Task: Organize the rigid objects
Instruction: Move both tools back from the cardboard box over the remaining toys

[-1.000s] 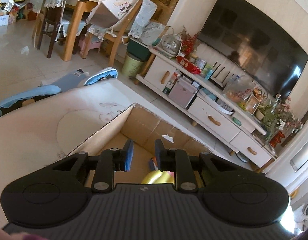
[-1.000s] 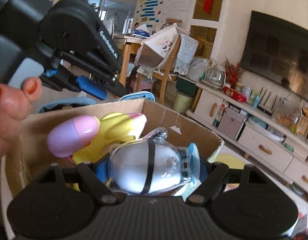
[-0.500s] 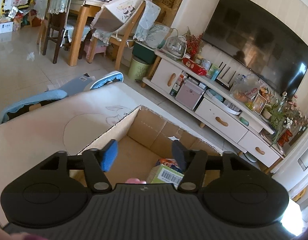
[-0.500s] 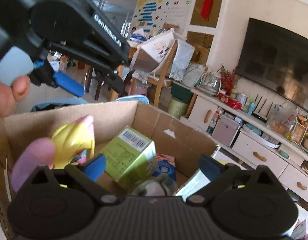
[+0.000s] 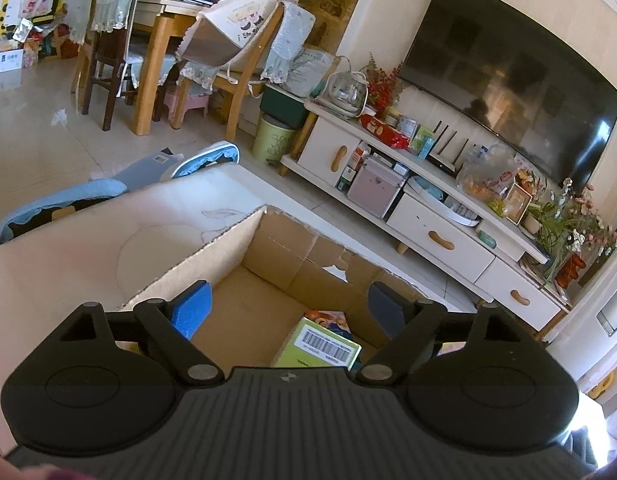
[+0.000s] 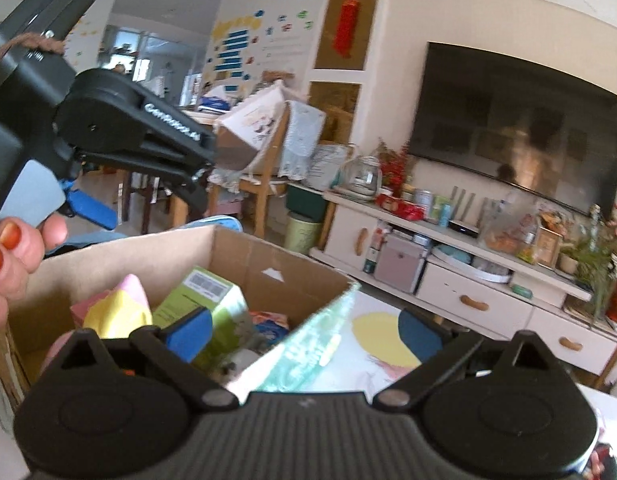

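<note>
- You're hovering both grippers over the cardboard box [image 5: 284, 264]. Left gripper [image 5: 287, 306]: jaws opening wide, nothing btwn the pads. Right gripper [image 6: 304, 330]: jaws spread, gripping nothing.
- Drop step looks done. Next you're needing another loose item, prob. outside the box.
- Inside the box: green carton [image 6: 204, 300] w/ barcode, boxy and stiff; yellow-pink toy [image 6: 116, 312], smooth, rounded plastic. Box walls are matte, w/ torn edges.

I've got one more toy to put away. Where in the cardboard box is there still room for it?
The bare floor of the cardboard box lies in the far corner, between its left wall and the green carton. The near side is crowded: the yellow and pink toy, the green carton and a colourful packet sit close together there.
</note>
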Tool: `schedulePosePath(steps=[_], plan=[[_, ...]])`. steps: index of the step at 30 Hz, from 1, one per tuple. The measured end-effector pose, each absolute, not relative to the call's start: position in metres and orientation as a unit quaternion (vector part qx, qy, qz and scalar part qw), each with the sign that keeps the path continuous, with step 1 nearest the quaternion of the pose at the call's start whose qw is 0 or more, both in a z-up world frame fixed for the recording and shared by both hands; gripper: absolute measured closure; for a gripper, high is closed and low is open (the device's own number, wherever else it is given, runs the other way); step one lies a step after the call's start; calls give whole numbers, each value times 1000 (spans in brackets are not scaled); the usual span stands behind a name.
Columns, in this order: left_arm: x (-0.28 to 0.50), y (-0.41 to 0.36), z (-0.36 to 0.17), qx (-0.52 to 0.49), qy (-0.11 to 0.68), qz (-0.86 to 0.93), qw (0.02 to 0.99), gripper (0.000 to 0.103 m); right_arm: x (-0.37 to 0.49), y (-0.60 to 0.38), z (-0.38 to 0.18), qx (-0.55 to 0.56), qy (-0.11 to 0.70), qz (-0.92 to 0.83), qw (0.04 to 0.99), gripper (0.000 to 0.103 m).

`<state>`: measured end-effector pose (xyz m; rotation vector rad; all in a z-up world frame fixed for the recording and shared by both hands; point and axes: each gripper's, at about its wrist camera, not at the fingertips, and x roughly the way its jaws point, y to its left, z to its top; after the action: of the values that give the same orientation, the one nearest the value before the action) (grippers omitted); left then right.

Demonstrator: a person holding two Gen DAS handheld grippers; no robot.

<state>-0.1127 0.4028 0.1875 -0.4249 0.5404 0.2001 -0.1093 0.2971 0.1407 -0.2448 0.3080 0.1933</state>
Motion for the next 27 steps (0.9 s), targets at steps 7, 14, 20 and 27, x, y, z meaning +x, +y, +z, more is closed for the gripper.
schedulePosePath(steps=[7, 14, 20, 27], plan=[[-112, 398, 188, -188, 267, 84, 942, 0, -119, 278, 137, -99, 159, 63, 980, 4], [-111, 390, 184, -159, 272, 68, 947, 0, -137, 262, 124, -88, 169, 43, 981, 4], [-110, 382, 180, -142, 277, 53, 949, 0, -143, 246, 121, -77, 174, 27, 981, 4], [-110, 374, 177, -112, 282, 28, 952, 0, -152, 226, 119, -64, 174, 8, 983, 4]])
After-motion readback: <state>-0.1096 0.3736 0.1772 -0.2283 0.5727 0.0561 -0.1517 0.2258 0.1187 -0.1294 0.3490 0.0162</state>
